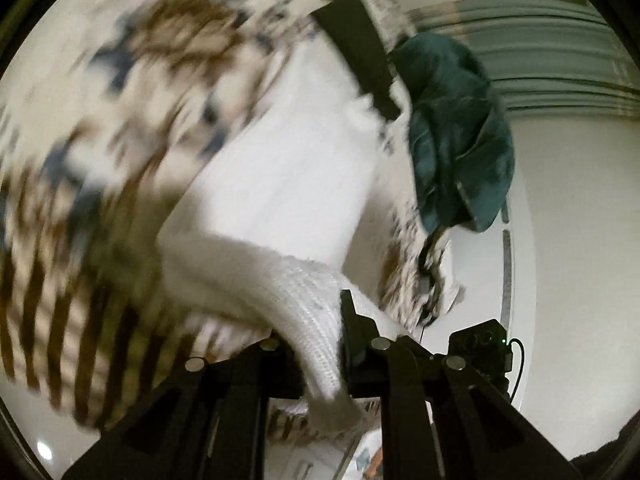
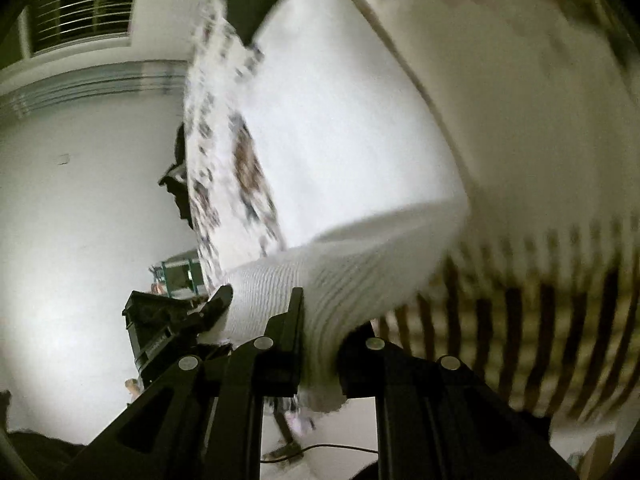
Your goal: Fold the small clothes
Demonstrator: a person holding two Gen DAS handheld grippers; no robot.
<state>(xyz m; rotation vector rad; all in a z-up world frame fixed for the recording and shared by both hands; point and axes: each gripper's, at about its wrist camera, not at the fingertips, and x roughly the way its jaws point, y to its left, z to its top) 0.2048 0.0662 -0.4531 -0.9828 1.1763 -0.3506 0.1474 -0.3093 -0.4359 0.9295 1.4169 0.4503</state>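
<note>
left tongs [image 1: 320, 360] and right tongs [image 2: 318, 356] each clamp the white knit garment [image 1: 276, 184]. held aloft between them, likely to spread it for folding.

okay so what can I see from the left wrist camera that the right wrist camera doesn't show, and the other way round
Only the left wrist view shows a crumpled dark teal garment lying on the patterned cloth.

Only the right wrist view shows a window with horizontal bars high on the wall.

Both show a white ribbed-knit garment pinched at its edge: by the left gripper in one view, by the right gripper in the other. Both pictures are motion-blurred, and each shows a black strip at the white garment's far end.
</note>
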